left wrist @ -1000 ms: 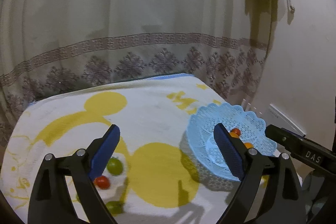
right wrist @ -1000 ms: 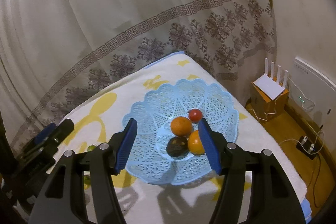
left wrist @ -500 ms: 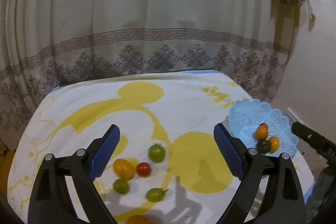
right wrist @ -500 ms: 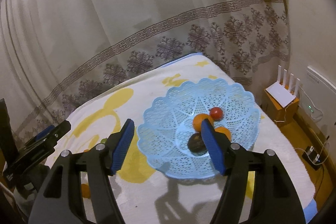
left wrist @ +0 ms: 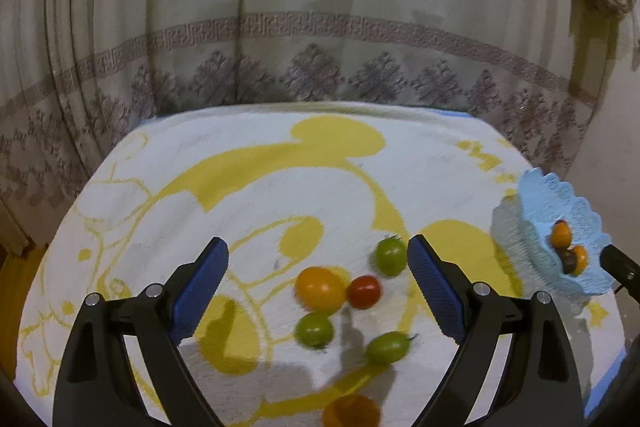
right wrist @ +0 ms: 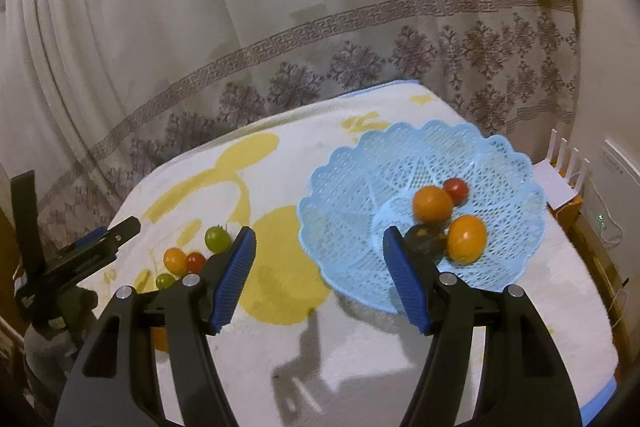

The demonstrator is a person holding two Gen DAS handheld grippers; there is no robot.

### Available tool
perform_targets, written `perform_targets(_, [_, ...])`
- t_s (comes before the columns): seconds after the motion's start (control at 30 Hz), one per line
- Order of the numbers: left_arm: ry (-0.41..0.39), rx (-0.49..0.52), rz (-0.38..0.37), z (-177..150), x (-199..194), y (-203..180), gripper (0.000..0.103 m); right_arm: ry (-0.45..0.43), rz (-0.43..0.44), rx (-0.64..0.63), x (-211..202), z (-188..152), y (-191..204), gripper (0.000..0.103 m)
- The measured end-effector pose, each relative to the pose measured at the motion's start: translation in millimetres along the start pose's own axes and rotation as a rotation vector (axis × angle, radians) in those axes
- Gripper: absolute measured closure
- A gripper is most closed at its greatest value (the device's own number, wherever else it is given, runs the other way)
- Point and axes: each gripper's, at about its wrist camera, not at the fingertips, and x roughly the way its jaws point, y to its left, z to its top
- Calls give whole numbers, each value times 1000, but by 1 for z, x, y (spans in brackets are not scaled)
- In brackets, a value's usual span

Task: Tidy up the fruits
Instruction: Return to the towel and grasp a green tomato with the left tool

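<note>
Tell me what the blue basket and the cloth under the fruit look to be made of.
Blue basket: most likely moulded plastic, matte to slightly glossy; its wall is an open lattice with a scalloped rim that holds a rigid shape.
Cloth: apparently terry towelling, matte and napped; white with a yellow printed cartoon figure, blue trim at its edge.

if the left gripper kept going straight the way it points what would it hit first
Most likely the loose fruit on the towel: the left gripper, jaws open and empty, frames the orange tomato and red tomato beside it. Depth is unclear, so either could come first.
</note>
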Motion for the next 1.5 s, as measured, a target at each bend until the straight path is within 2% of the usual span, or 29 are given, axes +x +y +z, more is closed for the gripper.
perform_targets(0.27, [82, -2, 21, -18, 29, 14, 14, 44, 15, -43, 15, -10, 14, 35])
perform_targets(0.37, [111, 4, 18, -26, 36, 16, 21, 65, 25, -62, 21, -16, 21, 35])
perform_targets(0.5, [151, 2, 14, -37, 45, 19, 28, 48, -4, -112, 21, -21, 32, 35])
perform_targets(0.7, [191, 7, -9, -47, 52, 17, 44, 68, 40, -134, 26, -24, 48, 35])
perform_targets(0.83, [192, 16, -28, -51, 52, 14, 48, 94, 68, -128, 32, -26, 55, 35])
perform_targets(0.9, [194, 15, -53, -53, 51, 13, 55, 111, 87, -125, 36, -27, 60, 35])
perform_targets(0.97, [198, 15, -67, -53, 51, 12, 58, 120, 98, -128, 38, -29, 65, 35])
perform_targets(1.17, [217, 6, -106, -59, 52, 11, 58, 162, 129, -147, 50, -35, 80, 35])
perform_targets(1.23, [215, 8, -111, -60, 51, 10, 63, 180, 135, -154, 56, -38, 85, 35])
perform_targets(1.33, [214, -4, -140, -60, 49, 10, 74, 211, 146, -156, 65, -42, 90, 35])
perform_targets(1.5, [183, -41, -135, -54, 39, 18, 75, 257, 162, -154, 78, -49, 96, 35])
